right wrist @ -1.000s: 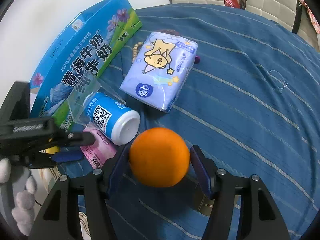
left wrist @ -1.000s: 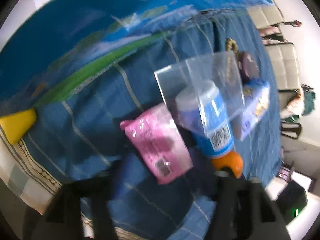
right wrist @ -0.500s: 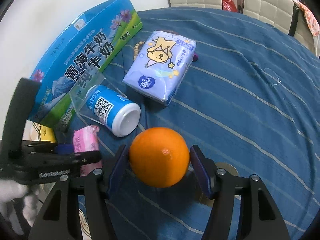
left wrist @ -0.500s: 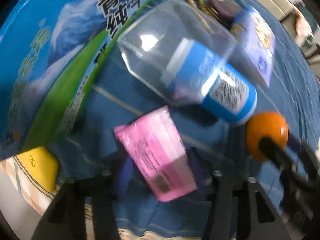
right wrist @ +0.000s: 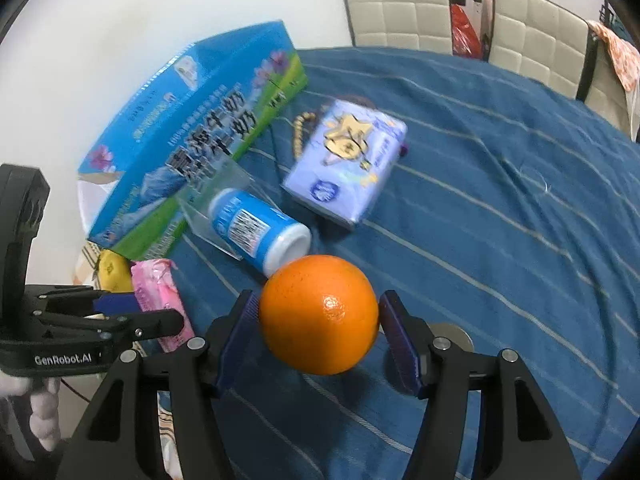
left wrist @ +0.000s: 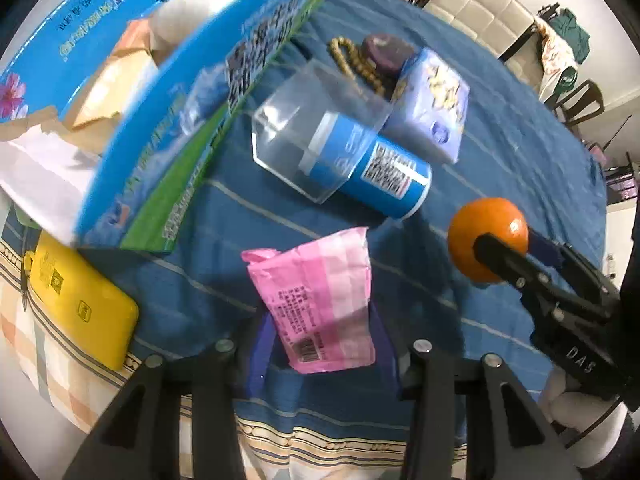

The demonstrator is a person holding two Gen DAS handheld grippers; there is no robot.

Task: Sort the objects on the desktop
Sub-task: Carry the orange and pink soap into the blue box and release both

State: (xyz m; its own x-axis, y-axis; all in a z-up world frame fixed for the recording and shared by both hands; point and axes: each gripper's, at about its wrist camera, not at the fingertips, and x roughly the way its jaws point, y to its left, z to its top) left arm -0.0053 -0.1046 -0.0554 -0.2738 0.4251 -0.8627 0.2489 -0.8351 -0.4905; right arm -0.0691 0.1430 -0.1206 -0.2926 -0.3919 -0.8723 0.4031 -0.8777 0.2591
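My right gripper (right wrist: pixel 319 338) is shut on an orange (right wrist: pixel 319 314) and holds it above the blue cloth; the orange also shows in the left wrist view (left wrist: pixel 487 238). My left gripper (left wrist: pixel 320 354) has its blue pads on both sides of a pink tissue pack (left wrist: pixel 318 304) and grips its near end; the pack also shows in the right wrist view (right wrist: pixel 158 300). A blue bottle (left wrist: pixel 372 174) lies on its side, half inside a clear plastic box (left wrist: pixel 304 132).
An open blue milk carton (left wrist: pixel 192 120) holds paper and stands at the left. A lilac tissue pack (left wrist: pixel 432 108), wooden beads (left wrist: pixel 356 64) and a dark purple round thing (left wrist: pixel 386 50) lie beyond. A yellow case (left wrist: pixel 76 296) lies near the table edge. Chairs (right wrist: pixel 400 4) stand behind.
The left gripper has tilted up with the pink pack, so the carton's open top now shows. The right gripper has lifted the orange a little higher.
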